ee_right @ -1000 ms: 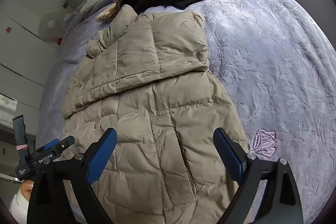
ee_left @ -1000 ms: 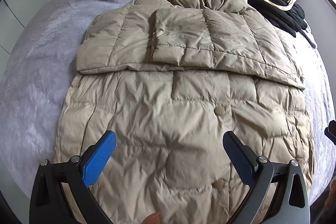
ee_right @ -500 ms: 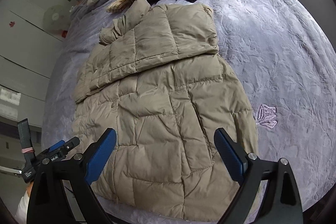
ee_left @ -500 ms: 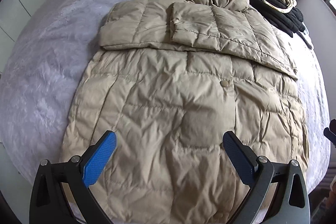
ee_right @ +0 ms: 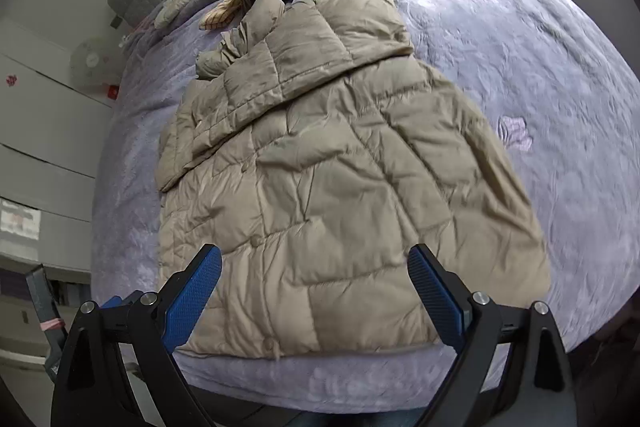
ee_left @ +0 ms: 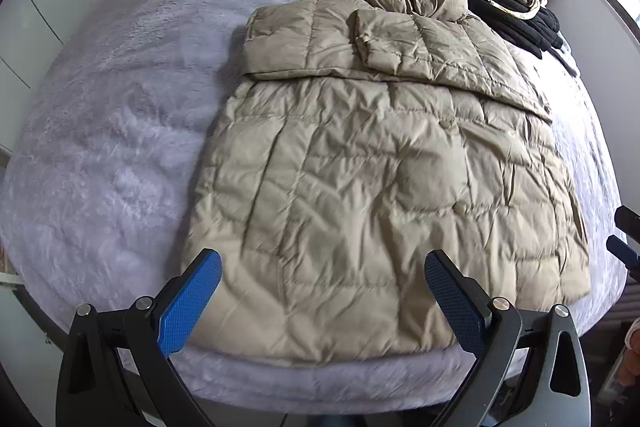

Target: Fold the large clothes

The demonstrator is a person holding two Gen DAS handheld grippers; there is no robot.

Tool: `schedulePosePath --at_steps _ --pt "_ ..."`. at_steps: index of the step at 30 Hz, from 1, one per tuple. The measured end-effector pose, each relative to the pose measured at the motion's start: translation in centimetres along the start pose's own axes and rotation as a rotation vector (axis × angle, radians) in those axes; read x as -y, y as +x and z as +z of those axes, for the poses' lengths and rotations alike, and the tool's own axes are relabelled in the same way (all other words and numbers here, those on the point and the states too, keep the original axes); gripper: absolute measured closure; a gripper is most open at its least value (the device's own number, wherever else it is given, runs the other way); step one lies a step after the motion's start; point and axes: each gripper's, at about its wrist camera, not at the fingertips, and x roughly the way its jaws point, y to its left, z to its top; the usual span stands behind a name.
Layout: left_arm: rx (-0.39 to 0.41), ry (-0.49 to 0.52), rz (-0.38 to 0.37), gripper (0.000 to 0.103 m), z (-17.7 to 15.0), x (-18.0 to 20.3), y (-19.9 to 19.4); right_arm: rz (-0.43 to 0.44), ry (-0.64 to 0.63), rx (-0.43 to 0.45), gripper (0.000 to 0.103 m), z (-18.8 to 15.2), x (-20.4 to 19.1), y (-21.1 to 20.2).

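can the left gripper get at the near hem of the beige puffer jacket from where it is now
Probably yes. The left gripper is open and holds nothing, and the jacket's near hem lies flat at the edge of the bed right between its fingers, with nothing on top of it.

**Black frames, blue pads**

The left gripper (ee_left: 322,291) has two black, angular fingers with triangular cut-outs, each faced with a blue, finely dimpled pad (ee_left: 188,301). Silver round screws (ee_left: 143,303) sit at the joints. The right gripper (ee_right: 314,287) is built alike: black frame, blue textured pads (ee_right: 192,297), silver screws (ee_right: 479,297).
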Motion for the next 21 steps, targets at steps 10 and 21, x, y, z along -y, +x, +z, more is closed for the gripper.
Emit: schedulePosePath --at_steps 10,21 --pt "-0.019 0.004 -0.009 0.001 -3.4 -2.6 -1.1 0.010 0.108 -0.045 0.008 -4.8 0.4 -0.8" --pt "-0.097 -0.119 -0.014 0.001 -7.2 -4.6 0.4 0.053 0.142 -0.083 0.008 -4.0 3.3 -2.3"
